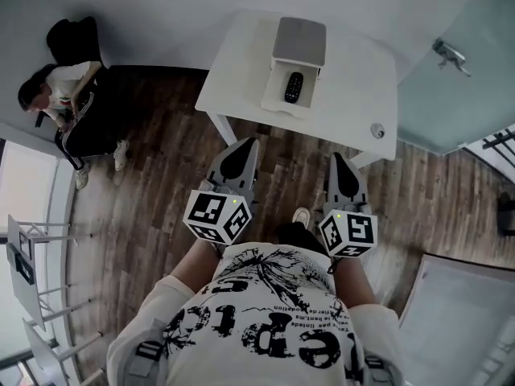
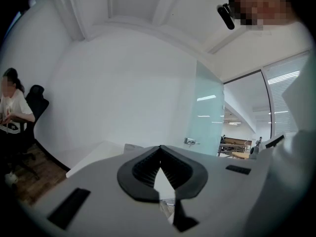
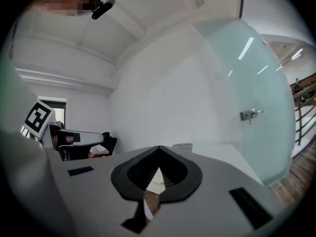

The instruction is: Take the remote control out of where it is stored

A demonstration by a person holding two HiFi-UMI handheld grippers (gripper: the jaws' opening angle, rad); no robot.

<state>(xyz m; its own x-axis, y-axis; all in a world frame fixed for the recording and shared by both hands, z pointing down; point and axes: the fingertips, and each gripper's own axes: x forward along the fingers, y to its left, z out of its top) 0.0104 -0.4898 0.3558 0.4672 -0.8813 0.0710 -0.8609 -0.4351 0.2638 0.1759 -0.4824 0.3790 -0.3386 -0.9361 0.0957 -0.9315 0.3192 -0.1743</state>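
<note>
Black oblong remote (image 1: 294,87) in a white drawer (image 1: 274,95), seemingly plastic, on smooth white table (image 1: 358,75). Left tongs (image 1: 248,145) and right tongs (image 1: 338,159) closed, empty.

Dark wood-plank floor (image 1: 153,191) beneath me. A white desk (image 1: 362,79) stands ahead, close to the plain white wall (image 1: 161,6). To my right is a frosted glass door (image 1: 475,103) with a metal handle (image 1: 451,55). To my left, a person (image 1: 68,95) sits by a black office chair (image 1: 72,34), near a bright window (image 1: 24,191). Light is even and diffuse throughout.
</note>
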